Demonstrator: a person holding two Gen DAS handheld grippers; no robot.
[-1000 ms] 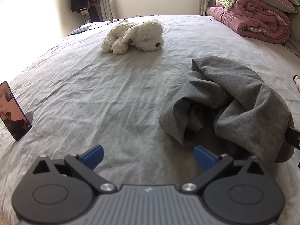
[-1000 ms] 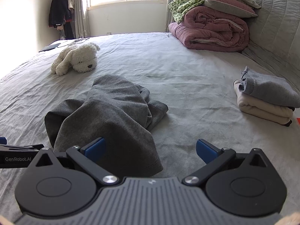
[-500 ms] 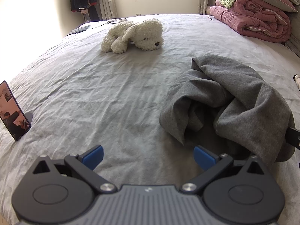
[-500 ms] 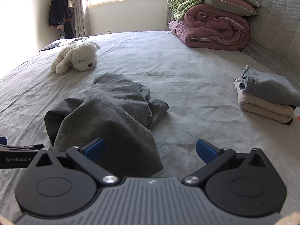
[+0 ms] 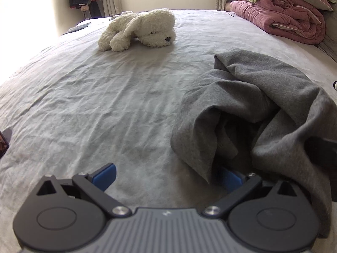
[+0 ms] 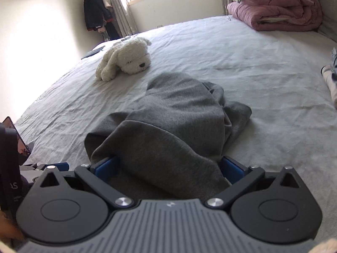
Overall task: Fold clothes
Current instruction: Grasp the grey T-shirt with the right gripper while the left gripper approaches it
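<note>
A crumpled grey garment [image 5: 252, 105] [image 6: 172, 126] lies in a heap on the grey bed sheet [image 5: 105, 97]. My left gripper [image 5: 168, 175] is open at the heap's near left corner, and the cloth's edge drapes over its right blue pad [image 5: 229, 178]. My right gripper [image 6: 168, 167] is open too. Its blue fingertips [image 6: 104, 166] straddle the near hem of the garment, which fills the gap between them. The left gripper's body shows at the right wrist view's left edge.
A white plush dog [image 5: 139, 29] [image 6: 124, 59] lies beyond the garment. A rolled pink quilt [image 5: 282, 10] [image 6: 278, 4] is stacked at the far right. Folded clothes [image 6: 331, 78] peek in at the right edge. A phone [image 6: 19, 137] stands at the left.
Both grippers have moved forward onto the grey garment. The right one swung left so the hem now lies between its fingers. The left one's right pad slid under the cloth's edge.
</note>
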